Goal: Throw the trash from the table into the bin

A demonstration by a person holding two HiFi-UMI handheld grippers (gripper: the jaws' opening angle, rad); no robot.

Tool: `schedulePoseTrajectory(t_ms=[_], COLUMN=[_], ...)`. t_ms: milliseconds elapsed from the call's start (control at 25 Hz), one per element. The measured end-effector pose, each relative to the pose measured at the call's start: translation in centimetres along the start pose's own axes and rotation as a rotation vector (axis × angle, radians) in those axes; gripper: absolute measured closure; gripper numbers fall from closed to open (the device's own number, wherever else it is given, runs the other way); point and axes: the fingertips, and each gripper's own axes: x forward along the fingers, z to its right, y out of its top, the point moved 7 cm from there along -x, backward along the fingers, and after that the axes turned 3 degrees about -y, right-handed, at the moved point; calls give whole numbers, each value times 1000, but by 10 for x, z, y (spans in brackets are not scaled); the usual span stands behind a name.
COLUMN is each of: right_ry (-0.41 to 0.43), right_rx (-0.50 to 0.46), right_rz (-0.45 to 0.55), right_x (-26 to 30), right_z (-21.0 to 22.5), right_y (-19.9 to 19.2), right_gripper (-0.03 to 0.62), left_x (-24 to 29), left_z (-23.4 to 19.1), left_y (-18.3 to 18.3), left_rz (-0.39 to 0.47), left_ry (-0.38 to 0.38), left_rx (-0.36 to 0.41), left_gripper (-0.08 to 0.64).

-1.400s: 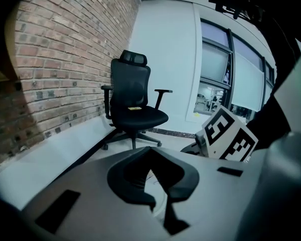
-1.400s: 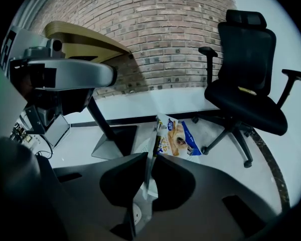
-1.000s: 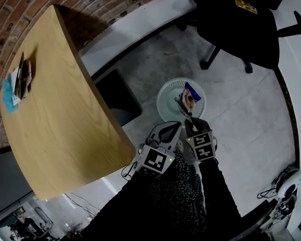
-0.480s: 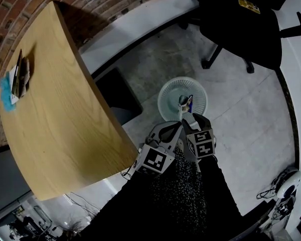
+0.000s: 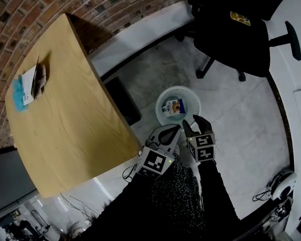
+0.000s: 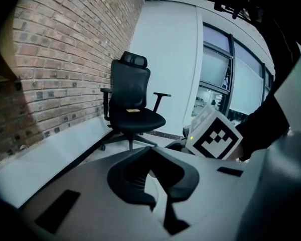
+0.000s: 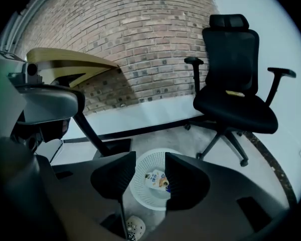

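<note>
At nine o'clock in the head view, a small paper pile (image 5: 34, 80) and a blue piece (image 5: 17, 94) lie on the tabletop (image 5: 75, 134). They are likely light, thin and floppy, best pinched at a raised edge. At six o'clock the left claw (image 6: 159, 205) has its jaws together, empty. A packet (image 5: 173, 107) lies in the bin (image 5: 196, 100), near centre. The right claw (image 7: 150, 172), its jaws just opened wide, holds nothing.

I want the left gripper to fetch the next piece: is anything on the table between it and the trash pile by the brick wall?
Nothing visible. The left gripper, jaws shut and empty, hangs off the near corner of the table; only bare wood lies between it and the trash pile at the far edge.
</note>
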Motion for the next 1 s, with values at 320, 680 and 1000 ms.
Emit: schedulePoseTrajectory(t_ms=[320, 680, 1000], right_ry=[-5, -43, -3], right_rx=[-32, -111, -153], right_rz=[77, 203, 285], right_x=[-61, -131, -171], right_z=[5, 3, -12], right_y=[67, 132, 182], right_gripper=[407, 580, 581], left_x=[-22, -53, -84], left_z=[20, 35, 35], left_y=[77, 150, 192], left_rz=[69, 144, 179], left_ry=[3, 28, 82], left_rx=[25, 50, 87], left_gripper=[555, 555, 555])
